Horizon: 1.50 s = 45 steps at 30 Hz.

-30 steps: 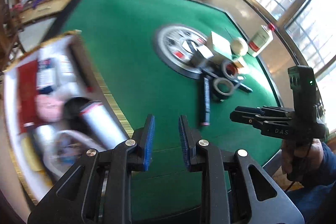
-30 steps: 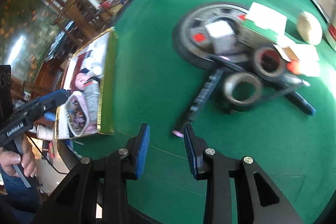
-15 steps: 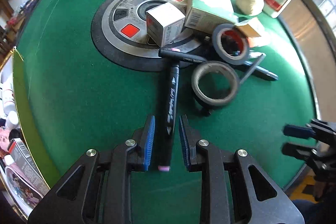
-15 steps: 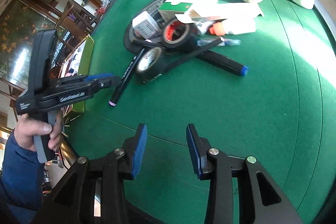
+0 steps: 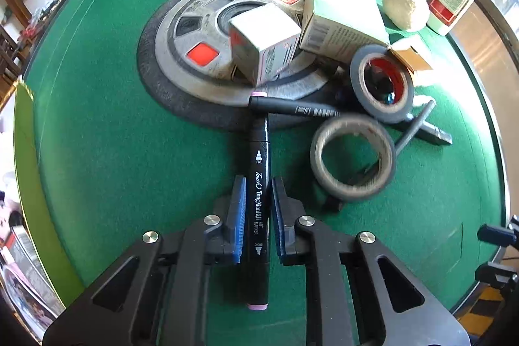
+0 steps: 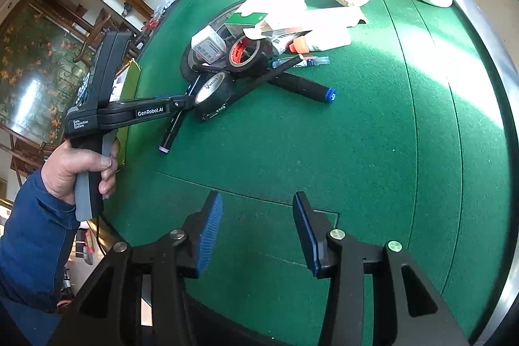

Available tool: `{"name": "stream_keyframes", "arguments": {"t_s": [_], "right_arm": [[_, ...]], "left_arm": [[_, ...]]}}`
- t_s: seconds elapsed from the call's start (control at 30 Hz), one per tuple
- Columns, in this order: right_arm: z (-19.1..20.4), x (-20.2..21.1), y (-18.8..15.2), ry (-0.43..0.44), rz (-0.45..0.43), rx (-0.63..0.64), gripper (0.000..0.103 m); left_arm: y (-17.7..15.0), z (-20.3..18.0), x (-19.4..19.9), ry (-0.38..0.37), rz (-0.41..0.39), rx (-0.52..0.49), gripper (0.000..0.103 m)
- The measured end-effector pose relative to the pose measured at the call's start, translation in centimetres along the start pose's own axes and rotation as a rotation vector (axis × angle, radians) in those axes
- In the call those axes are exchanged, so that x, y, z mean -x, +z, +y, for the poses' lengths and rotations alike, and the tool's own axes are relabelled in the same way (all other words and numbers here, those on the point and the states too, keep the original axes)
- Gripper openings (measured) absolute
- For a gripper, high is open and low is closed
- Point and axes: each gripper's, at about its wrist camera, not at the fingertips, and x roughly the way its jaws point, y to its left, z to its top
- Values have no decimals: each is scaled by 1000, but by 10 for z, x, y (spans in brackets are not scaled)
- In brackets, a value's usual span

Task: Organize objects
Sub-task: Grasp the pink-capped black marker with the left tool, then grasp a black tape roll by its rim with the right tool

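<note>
The left gripper [image 5: 256,195] is clamped on a black marker [image 5: 258,184] lying on the green table [image 5: 113,135], its far end touching a second marker [image 5: 292,109] — tape rolls [image 5: 352,164] just beside. The right gripper [image 6: 256,229] is opening over bare felt, nothing between its jaws.

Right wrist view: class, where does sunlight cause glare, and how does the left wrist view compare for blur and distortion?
Right wrist view: sunlight washes out the green felt table at right; left wrist view: sharp, but fisheye bends the table rim and stretches the black art marker.
</note>
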Motion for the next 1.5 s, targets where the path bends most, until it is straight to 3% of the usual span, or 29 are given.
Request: {"name": "stream_keyframes", "arguments": {"t_s": [0.2, 0.37, 0.57, 0.87, 0.9, 0.93, 1.13, 1.27, 1.5], "right_arm": [[44, -12, 15, -40, -47, 64, 59], [73, -44, 48, -123, -58, 153, 65], [89, -84, 78, -213, -13, 248, 65], [90, -126, 94, -249, 54, 351, 66], [89, -128, 94, -240, 58, 356, 66], [88, -129, 94, -243, 58, 362, 57], [88, -113, 82, -169, 24, 378, 58], [97, -94, 56, -99, 5, 388, 58], [112, -86, 16, -91, -6, 321, 58]], "left_arm": [[-62, 31, 24, -39, 24, 21, 14], [-105, 46, 42, -64, 44, 10, 14], [-129, 50, 49, -63, 39, -8, 14], [-137, 57, 57, -24, 32, 73, 14], [-139, 57, 57, -14, 31, 81, 14], [-140, 56, 58, -1, 29, 86, 14], [-151, 55, 63, 53, 9, 123, 14], [-157, 58, 66, 38, -11, 132, 14], [-160, 75, 75, -41, -18, 108, 14]]}}
